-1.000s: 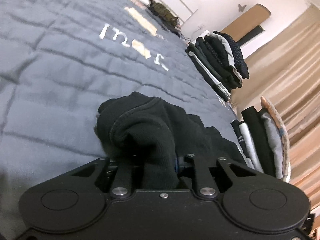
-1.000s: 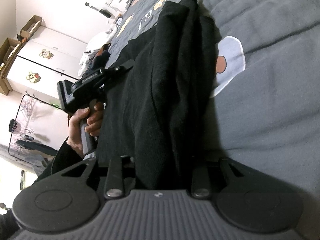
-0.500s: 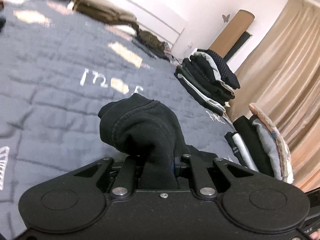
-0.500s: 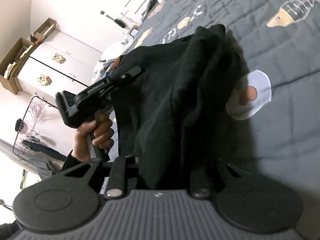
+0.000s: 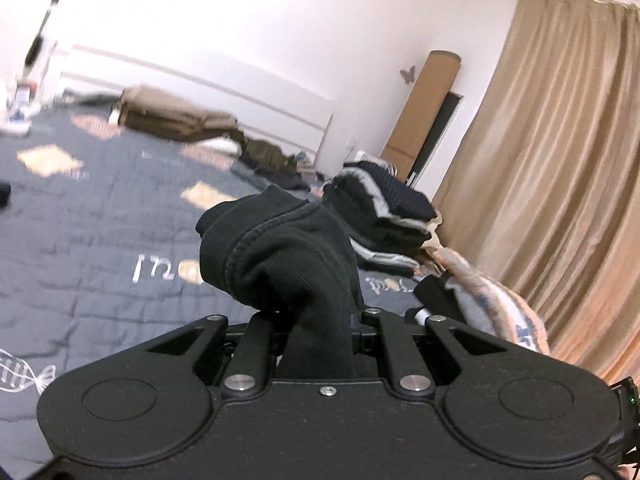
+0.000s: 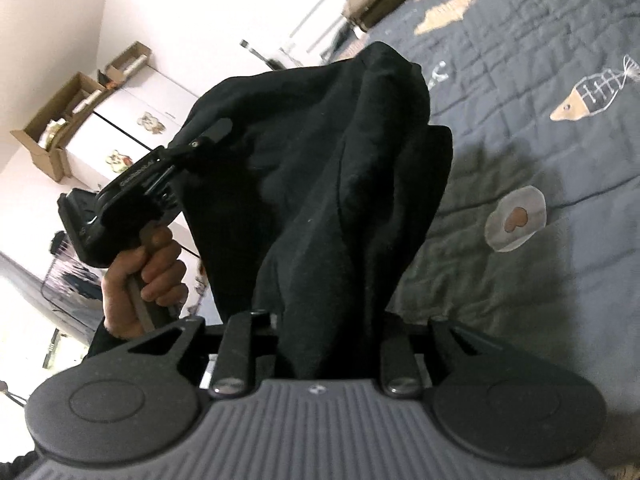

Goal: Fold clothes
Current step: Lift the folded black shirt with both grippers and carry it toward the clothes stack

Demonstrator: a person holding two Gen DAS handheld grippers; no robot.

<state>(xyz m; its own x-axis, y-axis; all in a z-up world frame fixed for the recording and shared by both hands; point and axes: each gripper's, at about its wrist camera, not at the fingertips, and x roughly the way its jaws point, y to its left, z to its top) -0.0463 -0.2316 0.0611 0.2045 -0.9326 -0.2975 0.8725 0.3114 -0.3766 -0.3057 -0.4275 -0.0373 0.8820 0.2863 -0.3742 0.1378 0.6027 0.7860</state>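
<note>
Both grippers clamp one black garment (image 6: 320, 184), thick knit, bunched and hanging in folds above the grey quilt (image 6: 560, 280). Left gripper (image 5: 316, 316) pinches a ribbed hem; right gripper (image 6: 324, 320) grips another edge. Beyond lie two stacks of folded clothes (image 5: 384, 220).

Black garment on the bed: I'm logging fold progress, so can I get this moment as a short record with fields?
garment: black garment, bunched, held up off the grey quilt
left tool: shut on a ribbed edge of the garment
right tool: shut on another part, cloth hanging between the two
folded stack: dark clothes piled on the quilt, apart from the garment
fold state: not yet laid flat
</note>
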